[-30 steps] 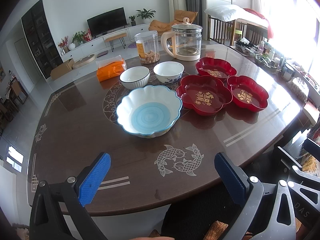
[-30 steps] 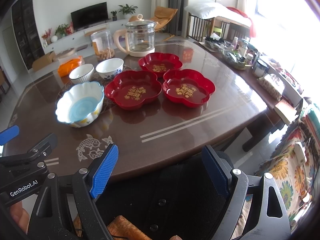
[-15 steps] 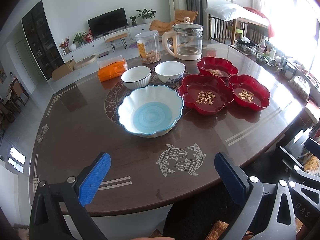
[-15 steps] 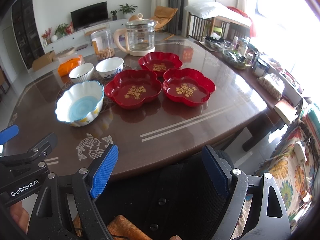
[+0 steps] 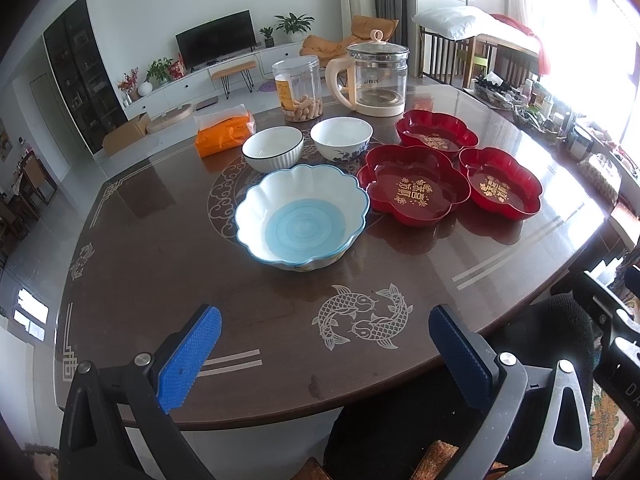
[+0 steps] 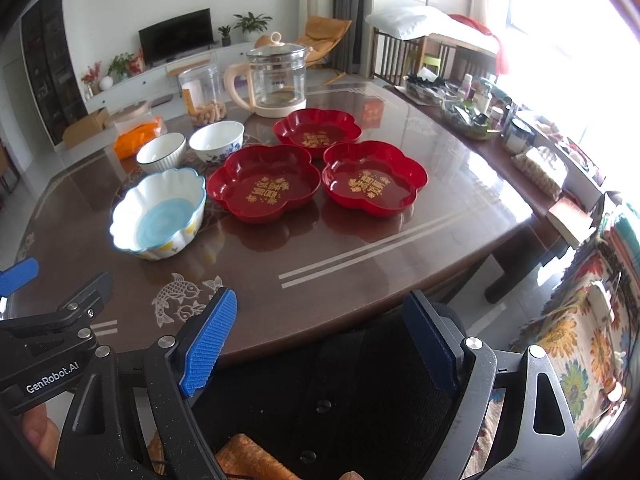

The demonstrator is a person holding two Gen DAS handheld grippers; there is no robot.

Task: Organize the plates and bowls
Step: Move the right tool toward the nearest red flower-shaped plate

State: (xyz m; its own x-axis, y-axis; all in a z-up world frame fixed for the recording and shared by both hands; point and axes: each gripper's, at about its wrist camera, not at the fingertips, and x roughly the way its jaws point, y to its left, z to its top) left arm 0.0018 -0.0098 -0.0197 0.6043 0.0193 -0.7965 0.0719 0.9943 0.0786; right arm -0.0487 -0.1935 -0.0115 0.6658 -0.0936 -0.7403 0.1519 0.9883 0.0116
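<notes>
A scalloped white bowl with a blue bottom (image 5: 301,216) (image 6: 160,213) sits mid-table. Behind it stand a ribbed white bowl (image 5: 273,153) (image 6: 161,156) and a white bowl with blue flowers (image 5: 341,136) (image 6: 217,140). Three red flower-shaped plates lie to the right: a near-left one (image 5: 414,190) (image 6: 264,188), a near-right one (image 5: 500,183) (image 6: 374,182) and a far one (image 5: 437,133) (image 6: 317,131). My left gripper (image 5: 325,346) hangs open over the table's near edge. My right gripper (image 6: 320,338) is open too, held off the near edge, empty.
At the back of the brown table (image 5: 160,264) stand a glass kettle (image 5: 376,78), a clear jar of snacks (image 5: 298,90) and an orange tissue pack (image 5: 225,130). Clutter lines the right edge (image 6: 472,116). A dark chair back (image 6: 340,392) sits below the right gripper.
Both views have barely shifted; the left gripper crept slightly forward and the dishes lie where they were.
</notes>
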